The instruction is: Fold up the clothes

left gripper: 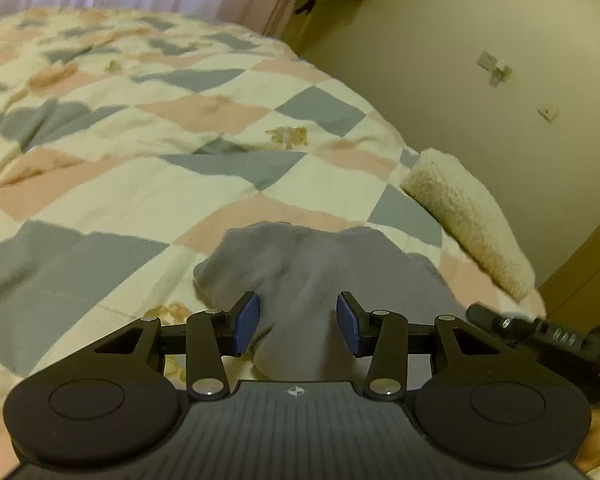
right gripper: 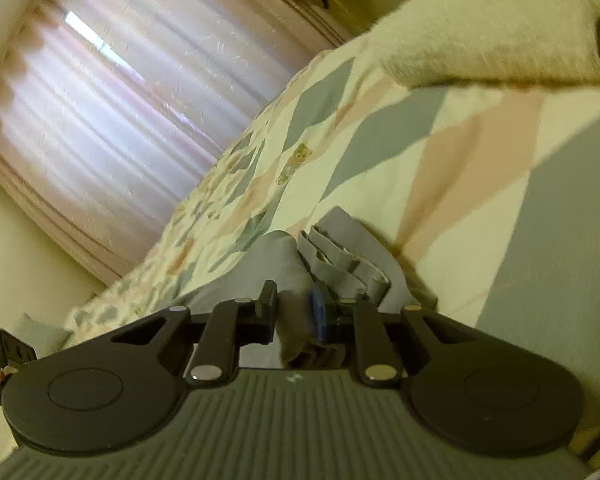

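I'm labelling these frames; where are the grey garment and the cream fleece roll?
grey garment [left gripper: 300, 264]: left wrist view, on its bunched middle ahead of the fingers.
cream fleece roll [right gripper: 480, 28]: right wrist view, on its fuzzy side.

Left tongs [left gripper: 298, 326] spread wide; right tongs [right gripper: 294, 314] narrowed, tilted.

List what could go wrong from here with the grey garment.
1. The left gripper is open around the grey garment, so the cloth could slide out when lifted.
2. The right gripper pinches only a bunched part, which may crease the fold.
3. The cream towel lies nearby on the quilt and could snag.
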### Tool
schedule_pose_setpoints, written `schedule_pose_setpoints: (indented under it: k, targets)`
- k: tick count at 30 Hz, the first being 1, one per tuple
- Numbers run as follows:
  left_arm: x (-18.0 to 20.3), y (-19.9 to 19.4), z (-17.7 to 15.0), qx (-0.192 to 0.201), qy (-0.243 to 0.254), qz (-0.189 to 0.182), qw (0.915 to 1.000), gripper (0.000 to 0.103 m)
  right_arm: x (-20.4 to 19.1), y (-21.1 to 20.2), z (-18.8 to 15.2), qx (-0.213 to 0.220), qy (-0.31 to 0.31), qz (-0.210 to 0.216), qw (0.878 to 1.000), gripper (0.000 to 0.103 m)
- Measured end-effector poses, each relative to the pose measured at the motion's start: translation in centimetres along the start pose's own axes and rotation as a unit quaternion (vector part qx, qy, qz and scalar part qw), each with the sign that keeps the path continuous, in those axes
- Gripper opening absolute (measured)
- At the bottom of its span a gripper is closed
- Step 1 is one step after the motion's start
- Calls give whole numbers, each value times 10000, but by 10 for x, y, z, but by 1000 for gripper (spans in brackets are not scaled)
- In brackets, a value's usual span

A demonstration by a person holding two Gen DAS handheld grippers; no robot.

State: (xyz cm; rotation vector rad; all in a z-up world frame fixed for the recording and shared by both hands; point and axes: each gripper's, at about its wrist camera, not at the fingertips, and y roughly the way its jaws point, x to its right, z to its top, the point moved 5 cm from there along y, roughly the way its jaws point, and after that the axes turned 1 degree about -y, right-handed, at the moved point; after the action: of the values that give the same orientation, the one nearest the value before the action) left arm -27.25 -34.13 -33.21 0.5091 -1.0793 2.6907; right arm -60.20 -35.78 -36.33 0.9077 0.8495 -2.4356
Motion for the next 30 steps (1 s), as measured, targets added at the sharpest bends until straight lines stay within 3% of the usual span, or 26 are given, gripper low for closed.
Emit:
schedule_pose_setpoints:
  k: [1, 4, 10, 12, 13, 20, 22, 27, 30]
  targets:
    - [2, 0, -1, 38, 47, 19, 10000, 44, -2, -2, 1, -19, -56, -30, 10000, 19]
    - [0, 1, -4, 33, -34, -63, 10000, 47, 4, -4, 6, -243, -27, -107, 9996, 45]
    - [-15, 1, -8, -23, -308, -201, 9993, 49, -3, 14, 10, -1185, -129, 434, 9919, 41]
    - [-16, 3, -9, -13, -302, -220, 9993, 49, -6, 22, 10, -1338, -324, 264, 9901, 31]
    - [-16, 3, -9, 5, -283, -229, 9993, 49, -9, 24, 11, -1303, -492, 230, 9900, 16]
    - [-2, 7, -4, 191, -57, -403, 9990, 56, -56, -14, 26, -182, -1792, 285, 9832, 14]
    - [6, 12, -2, 202, 66, -439, 9988, 57, -53, -23, 27, 3, -1885, 43, 9821, 14]
    - [18, 17, -7, 142, 219, -507, 9984, 56, -4, -15, 14, -220, -1225, -635, 9902, 14]
    - [25, 10, -10, 297, 560, -386, 9972, 48, 10, -10, 5, -380, -925, -640, 9929, 21]
